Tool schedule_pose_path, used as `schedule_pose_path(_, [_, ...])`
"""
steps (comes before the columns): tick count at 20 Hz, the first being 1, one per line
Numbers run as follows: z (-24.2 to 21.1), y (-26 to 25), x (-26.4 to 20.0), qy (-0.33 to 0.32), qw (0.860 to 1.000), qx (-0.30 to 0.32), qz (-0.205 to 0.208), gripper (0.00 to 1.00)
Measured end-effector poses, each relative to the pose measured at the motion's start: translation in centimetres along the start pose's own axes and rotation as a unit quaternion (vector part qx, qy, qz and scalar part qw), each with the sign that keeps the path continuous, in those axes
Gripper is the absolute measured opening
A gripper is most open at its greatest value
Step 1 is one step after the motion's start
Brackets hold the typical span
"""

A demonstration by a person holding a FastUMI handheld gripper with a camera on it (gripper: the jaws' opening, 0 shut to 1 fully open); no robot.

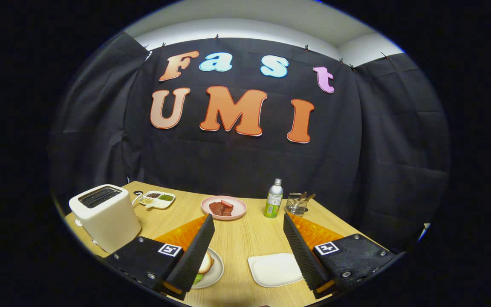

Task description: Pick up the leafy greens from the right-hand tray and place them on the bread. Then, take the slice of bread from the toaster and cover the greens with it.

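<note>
1. We hold the gripper high above the desk, its jaws spread wide and pinching nothing.
2. On the round plate, partly hidden behind the left jaw, we see a bread slice with leafy greens peeking out beneath it. We judge the sandwich already closed, though the jaw covers most of it.
3. The right-hand tray, a white rounded rectangle just ahead of the right jaw, lies bare, which fits with the greens having been moved.
4. The toaster, beyond the left jaw, shows dark slots on top with no bread standing up from them, as far as we can tell.
5. So we judge both steps done, with nothing left but to draw away.
6. Materials: the desk is pale wood with a fine grain; the toaster is a smooth cream box with rounded corners; the plate and tray look matte and hard.
7. Further back stand a pink plate of reddish meat, a divided dish of small grains or seeds, a metallic bottle with a green label, and a clear holder with wooden-handled utensils.
</note>
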State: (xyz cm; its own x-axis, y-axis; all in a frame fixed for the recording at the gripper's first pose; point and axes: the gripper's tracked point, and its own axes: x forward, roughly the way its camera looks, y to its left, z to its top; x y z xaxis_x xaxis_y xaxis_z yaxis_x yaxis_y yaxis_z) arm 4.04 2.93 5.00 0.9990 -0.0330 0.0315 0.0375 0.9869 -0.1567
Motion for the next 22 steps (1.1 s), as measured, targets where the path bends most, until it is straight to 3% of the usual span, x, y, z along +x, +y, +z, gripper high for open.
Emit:
schedule_pose_path(4, [-0.4, 0.0, -0.1, -0.006, 1.0, 0.002, 0.026, 0.98])
schedule_pose_path(11, [-3.4, -0.7, 0.9, 0.009, 0.996, 0.059, 0.073, 0.99])
schedule_pose_path(22, [-4.7, -6.9, 1.9, 0.0, 0.997, 0.069, 0.048, 0.99])
